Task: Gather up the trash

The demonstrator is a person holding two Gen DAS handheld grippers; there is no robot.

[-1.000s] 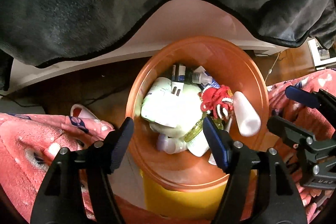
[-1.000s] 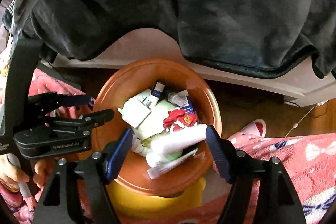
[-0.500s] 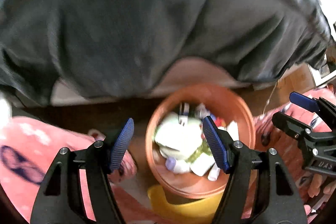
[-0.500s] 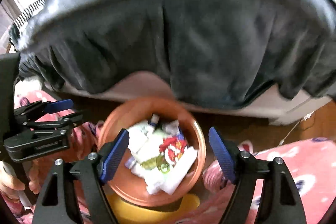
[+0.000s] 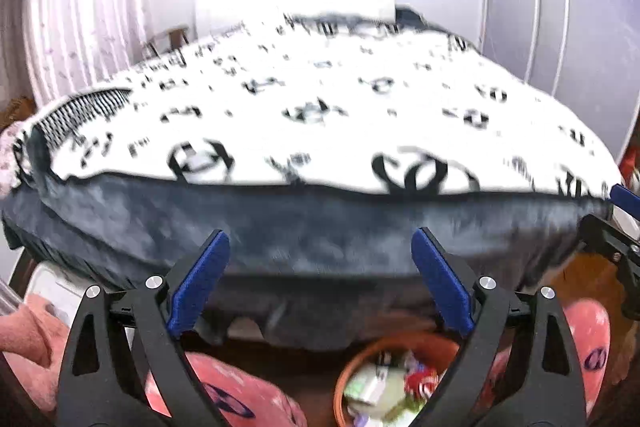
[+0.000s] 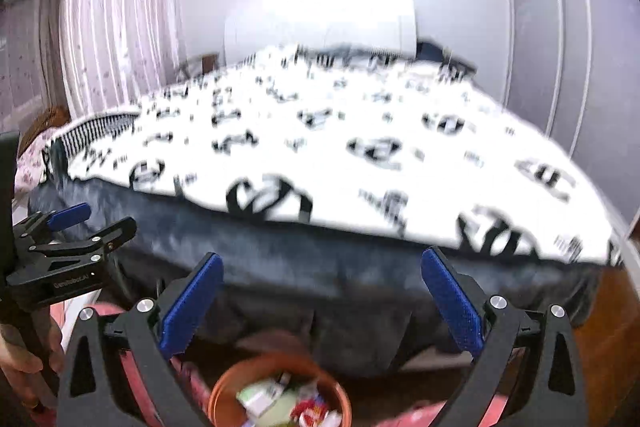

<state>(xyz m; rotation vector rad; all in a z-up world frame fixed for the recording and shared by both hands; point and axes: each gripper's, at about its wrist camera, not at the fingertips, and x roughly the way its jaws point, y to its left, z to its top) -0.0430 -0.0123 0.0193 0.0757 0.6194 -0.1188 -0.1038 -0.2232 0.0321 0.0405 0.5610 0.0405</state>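
Trash [image 5: 390, 385] sitting in orange bin [image 6: 224, 393], now dropping to frame bottom | left gripper [image 5: 320, 281] and right gripper [image 6: 320, 301] opening wide, empty | bed [image 5: 320, 131] filling view (drop-off seemingly done)

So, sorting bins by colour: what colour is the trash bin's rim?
Orange; the trash bin rim shows best in the right wrist view.

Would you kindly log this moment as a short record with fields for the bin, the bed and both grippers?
bin: orange bin on the floor by the bed's foot, holding mixed trash
bed: white cover with black logos, dark blanket hanging over the edge
left gripper: jaws opening, nothing between them
right gripper: jaws opening, nothing between them
image: motion-blurred
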